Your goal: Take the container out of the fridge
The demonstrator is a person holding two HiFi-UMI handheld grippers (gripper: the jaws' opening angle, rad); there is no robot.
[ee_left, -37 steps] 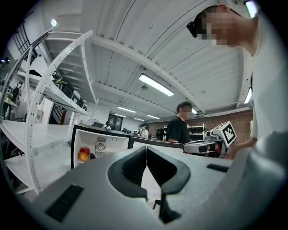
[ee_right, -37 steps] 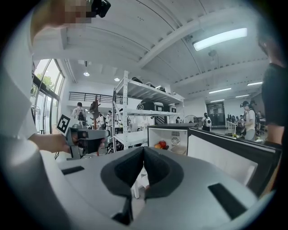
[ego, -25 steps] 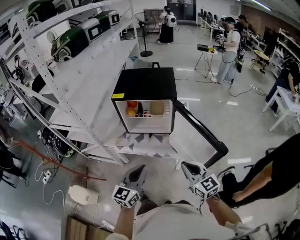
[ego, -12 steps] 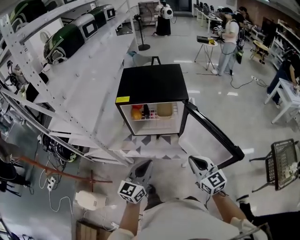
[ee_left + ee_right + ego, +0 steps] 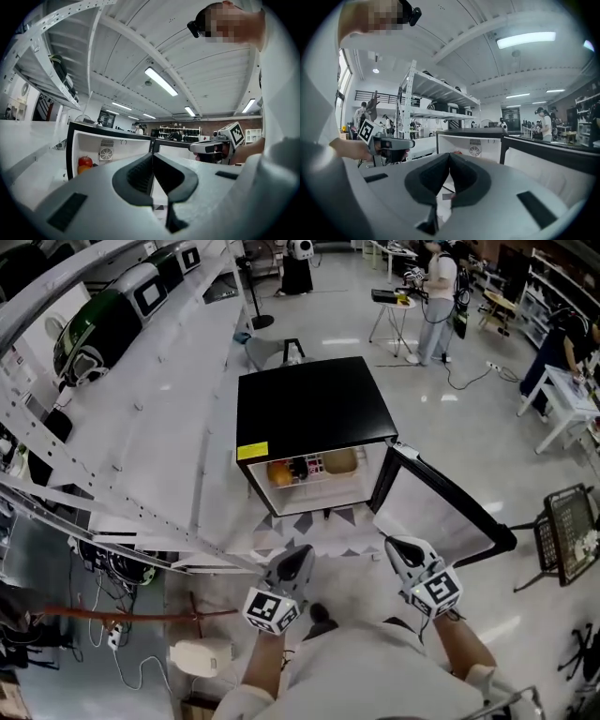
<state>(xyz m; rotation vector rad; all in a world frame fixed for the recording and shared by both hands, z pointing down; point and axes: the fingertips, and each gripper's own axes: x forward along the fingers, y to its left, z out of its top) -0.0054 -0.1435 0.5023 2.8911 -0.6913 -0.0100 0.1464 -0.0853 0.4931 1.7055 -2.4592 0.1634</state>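
A black mini fridge (image 5: 314,413) stands on a low white platform with its door (image 5: 448,512) swung open to the right. On its shelf sit a tan container (image 5: 339,462), a dark bottle and some fruit (image 5: 279,472); a red apple (image 5: 85,161) shows in the left gripper view. My left gripper (image 5: 296,563) and right gripper (image 5: 403,551) hover side by side in front of the fridge, well short of it. Both are shut with nothing between the jaws. The fridge opening (image 5: 471,147) lies ahead of the right gripper.
A white shelving rack (image 5: 141,381) with green and black appliances runs along the left. Cables and a red strap lie on the floor at lower left. A wire basket (image 5: 572,531) stands at the right. People work at tables at the far back right.
The view has closed in on the fridge, which now sits nearer and more centred. The person in dark trousers at the right has left the view. Both grippers stay shut and empty.
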